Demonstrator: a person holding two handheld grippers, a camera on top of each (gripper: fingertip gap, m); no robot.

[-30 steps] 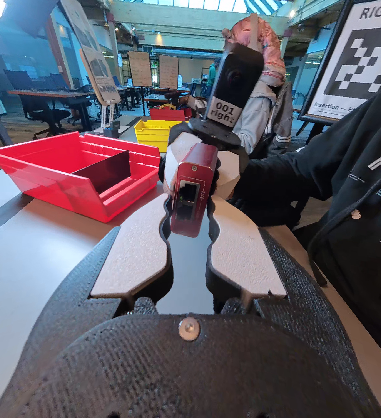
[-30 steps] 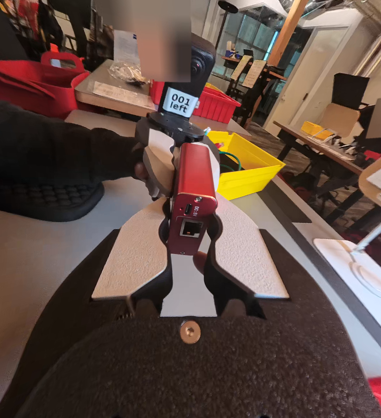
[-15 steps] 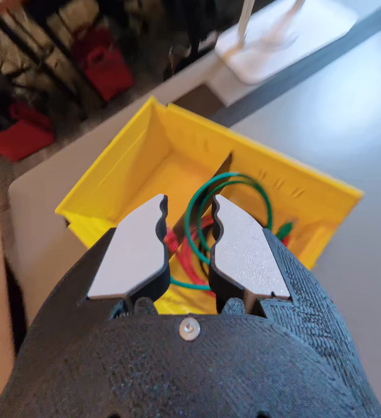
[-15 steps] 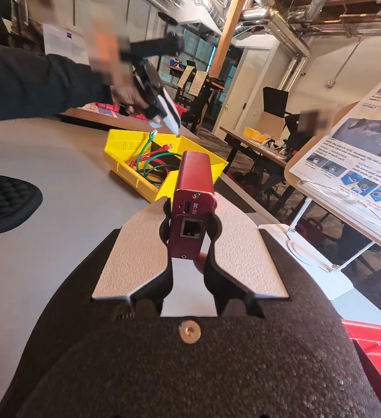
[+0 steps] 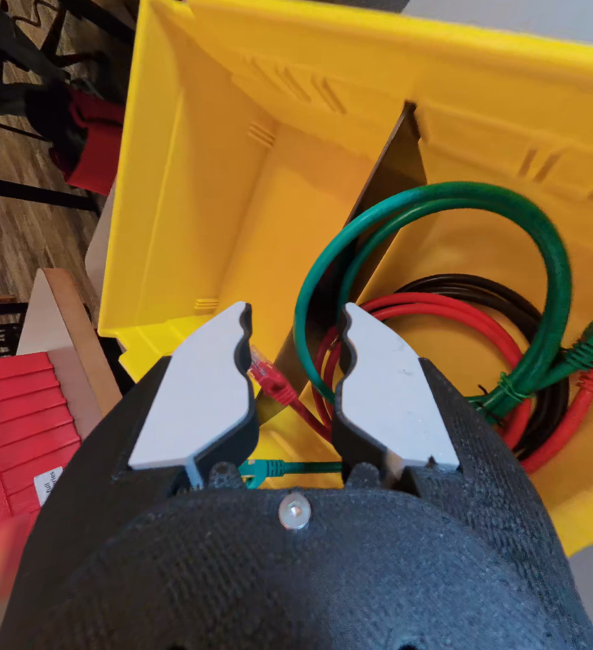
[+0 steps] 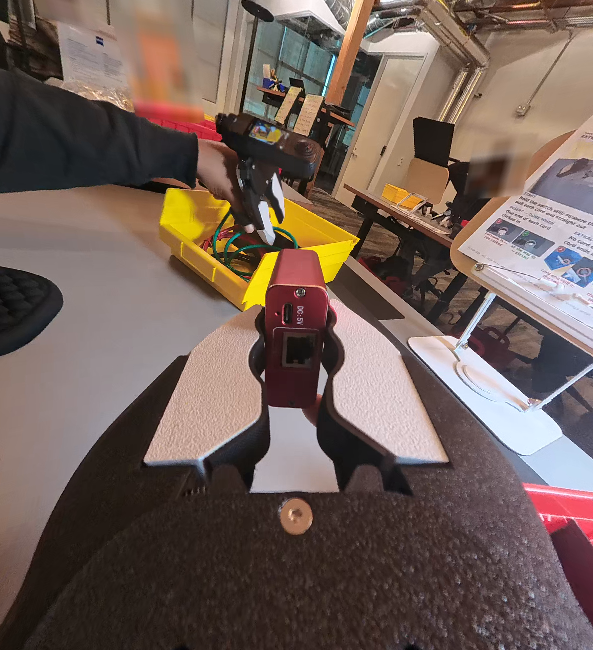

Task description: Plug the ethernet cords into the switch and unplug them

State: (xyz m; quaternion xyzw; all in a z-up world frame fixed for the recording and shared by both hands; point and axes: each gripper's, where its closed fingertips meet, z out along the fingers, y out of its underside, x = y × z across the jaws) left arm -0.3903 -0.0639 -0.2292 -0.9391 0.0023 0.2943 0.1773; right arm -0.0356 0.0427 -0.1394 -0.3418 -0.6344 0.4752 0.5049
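Note:
My right gripper [image 6: 295,309] is shut on the red switch [image 6: 289,383] and holds it above the grey table, with one port end facing the camera. My left gripper [image 5: 295,313] is open and empty, reaching down into the yellow bin [image 5: 189,183]. A red cord's plug [image 5: 265,373] lies between its fingers, close to the left finger. Coiled green [image 5: 428,197], red [image 5: 464,306] and black [image 5: 492,281] cords lie right of a dark divider [image 5: 397,165]. The right wrist view shows the left gripper [image 6: 267,218] over the bin [image 6: 196,220].
An instruction board on a white stand [image 6: 551,246] stands at the right table edge. A red bin [image 6: 587,520] is at lower right, another red bin [image 5: 13,422] beside the yellow one. A black pad [image 6: 3,309] lies at left. A person's dark sleeve [image 6: 77,140] reaches across. My right fingertips sit around 40 centimeters from my left ones.
The left gripper let go of the switch, swung over to the yellow bin and has come down close to the cords. The right gripper still holds the switch.

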